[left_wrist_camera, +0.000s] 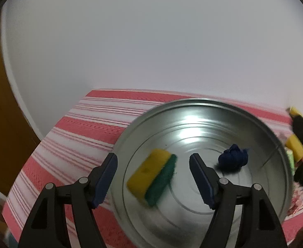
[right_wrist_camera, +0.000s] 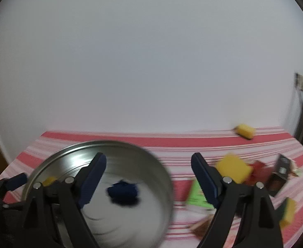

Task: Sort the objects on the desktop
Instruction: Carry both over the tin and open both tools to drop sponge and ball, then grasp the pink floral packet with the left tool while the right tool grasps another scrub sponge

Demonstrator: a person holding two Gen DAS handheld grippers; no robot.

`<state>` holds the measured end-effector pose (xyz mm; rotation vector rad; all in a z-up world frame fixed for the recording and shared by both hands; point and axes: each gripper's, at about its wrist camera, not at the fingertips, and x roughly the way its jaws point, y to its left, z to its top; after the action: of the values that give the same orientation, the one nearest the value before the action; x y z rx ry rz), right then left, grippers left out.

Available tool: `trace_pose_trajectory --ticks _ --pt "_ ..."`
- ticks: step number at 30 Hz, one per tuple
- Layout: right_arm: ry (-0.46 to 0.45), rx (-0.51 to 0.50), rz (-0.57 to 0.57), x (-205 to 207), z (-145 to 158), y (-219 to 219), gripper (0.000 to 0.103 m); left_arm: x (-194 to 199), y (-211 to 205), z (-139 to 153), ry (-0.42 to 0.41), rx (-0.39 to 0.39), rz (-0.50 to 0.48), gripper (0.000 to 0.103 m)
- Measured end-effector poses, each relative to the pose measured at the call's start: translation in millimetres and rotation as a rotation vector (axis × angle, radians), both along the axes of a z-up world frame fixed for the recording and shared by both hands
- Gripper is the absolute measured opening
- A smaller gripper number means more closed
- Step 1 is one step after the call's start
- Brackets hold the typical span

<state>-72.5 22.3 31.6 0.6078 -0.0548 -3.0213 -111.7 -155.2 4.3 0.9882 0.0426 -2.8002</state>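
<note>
Underneath, red-striped tablecloth (left_wrist_camera: 85,124); white wall (left_wrist_camera: 151,41).

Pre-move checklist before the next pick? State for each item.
1. Left gripper open, nothing between the fingers: ok.
2. Right gripper open, nothing held: ok.
3. Sponge inside the metal bowl: ok.
4. Blue cloth inside the bowl, apart from the sponge: ok.
5. Items left on the striped cloth, such as the yellow sponge and green packet: not ok, unsorted.
6. Sharp view of those items: not ok, blurred.
</note>
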Motion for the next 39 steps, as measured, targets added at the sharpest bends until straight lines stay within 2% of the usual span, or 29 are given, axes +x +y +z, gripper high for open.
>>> trace_pose_trajectory --ticks 1,5,10,17,20,29,32,37,39 --pt "0.000 -0.015 -0.010 4.0 0.6 7.8 0.097 4.2 -3.4 0.6 0.009 0.017 0.013 0.074" --pt "-0.030 -0.040 -0.078 22.5 -4.7 40.3 0.097 25.2 -9.9 -2.5 0.056 0.082 0.044 0.074" --pt "-0.073 -0.030 -0.113 37.2 -14.5 59.9 0.097 47.4 10.6 -5.4 0.092 0.064 0.006 0.074" --pt "-0.103 -0.045 -0.128 62.1 -23.2 80.7 0.097 78.8 44.3 -10.0 0.114 0.101 -0.111 0.074" --pt "-0.123 -0.050 -0.138 72.2 -27.3 96.9 0.097 84.9 62.9 -10.9 0.115 0.068 -0.156 0.074" --pt "-0.181 -0.045 -0.256 95.0 -39.9 155.7 0.097 88.2 112.6 -11.9 0.089 0.073 -0.333 0.074" --pt "-0.216 -0.068 -0.292 95.3 -45.6 175.1 0.096 93.5 128.6 -11.4 0.093 0.044 -0.381 0.074" --pt "-0.264 -0.109 -0.302 92.2 -51.7 198.9 0.095 103.0 149.4 -9.6 0.081 0.051 -0.466 0.074" --pt "-0.271 -0.122 -0.295 90.1 -52.1 202.9 0.095 106.2 159.0 -11.0 0.085 0.027 -0.492 0.074"
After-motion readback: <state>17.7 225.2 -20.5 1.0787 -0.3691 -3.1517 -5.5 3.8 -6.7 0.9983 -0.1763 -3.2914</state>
